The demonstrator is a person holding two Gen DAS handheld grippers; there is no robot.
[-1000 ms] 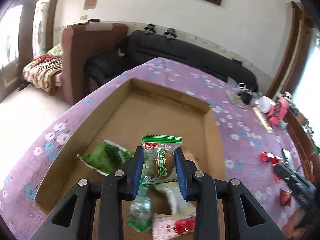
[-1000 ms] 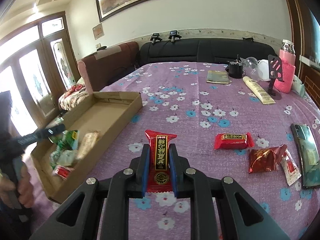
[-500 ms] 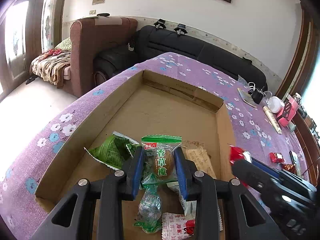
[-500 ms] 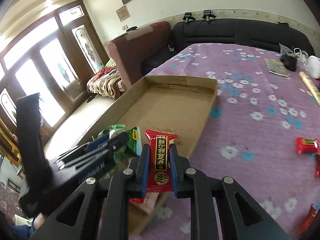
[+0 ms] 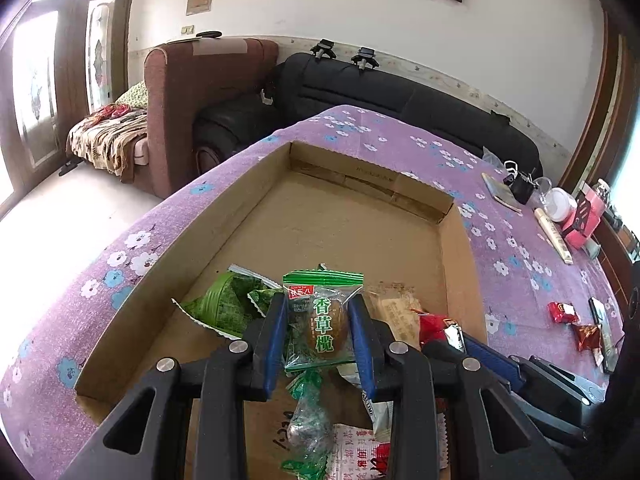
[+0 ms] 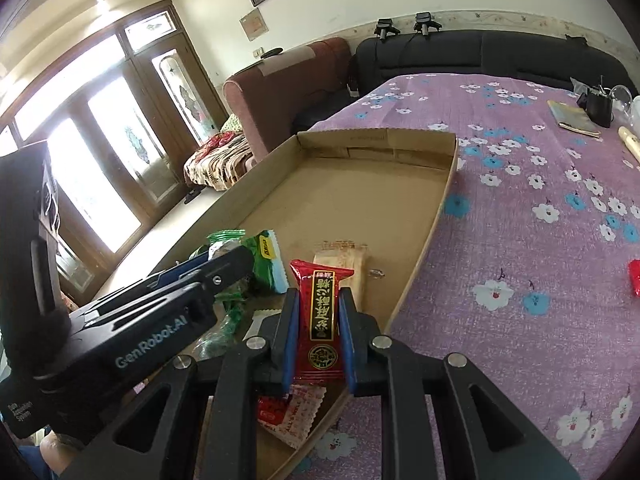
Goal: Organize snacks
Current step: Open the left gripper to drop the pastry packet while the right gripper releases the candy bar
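The left gripper (image 5: 320, 320) was clamped on a green olive packet (image 5: 323, 320) above the cardboard tray (image 5: 256, 216). The right gripper (image 6: 319, 320) was clamped on a red snack bar (image 6: 321, 316) over the tray's near end. Only the left wrist view showed the loose red snacks (image 5: 576, 324) on the purple cloth (image 5: 520, 264).

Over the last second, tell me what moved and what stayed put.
The right gripper, shut on its red snack packet, swung from over the purple tablecloth to above the cardboard box. The left gripper stayed over the box, holding the green olive packet. Nothing was let go.
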